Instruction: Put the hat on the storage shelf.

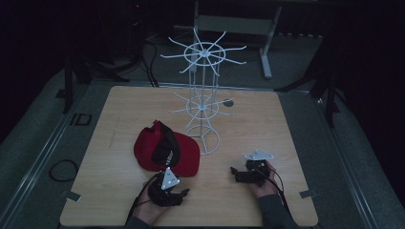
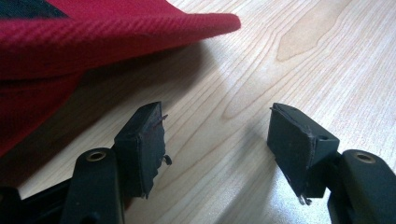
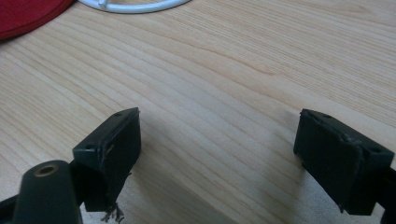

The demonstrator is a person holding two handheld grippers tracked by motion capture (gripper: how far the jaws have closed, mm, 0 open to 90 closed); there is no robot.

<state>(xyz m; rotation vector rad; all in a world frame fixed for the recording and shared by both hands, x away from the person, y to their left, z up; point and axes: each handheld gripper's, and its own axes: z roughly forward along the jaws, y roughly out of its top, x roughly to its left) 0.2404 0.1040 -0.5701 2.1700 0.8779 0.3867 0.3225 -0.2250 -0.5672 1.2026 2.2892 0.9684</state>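
Left tongs (image 2: 217, 140): two black jaws with worn, frayed rubber pads, spread apart over bare wood, nothing between them; a grey three-cornered plate sits on top in the high view. Right tongs (image 3: 217, 154): same black build, jaws spread wider still, holding nothing, low over the surface. Pale wood-grain laminate tabletop (image 1: 119, 109): rounded corners, smooth, streaked grain. Red twill-fabric baseball cap (image 1: 165, 151): lying upside down on the tabletop just beyond the left tongs, its dark lining and black strap facing up, its stiff brim nearest the jaws; any label too dim to read. White wire display stand (image 1: 204, 102): circular ring base beside the cap, thin upright post, two tiers of radiating spokes. Readable writing: none legible.
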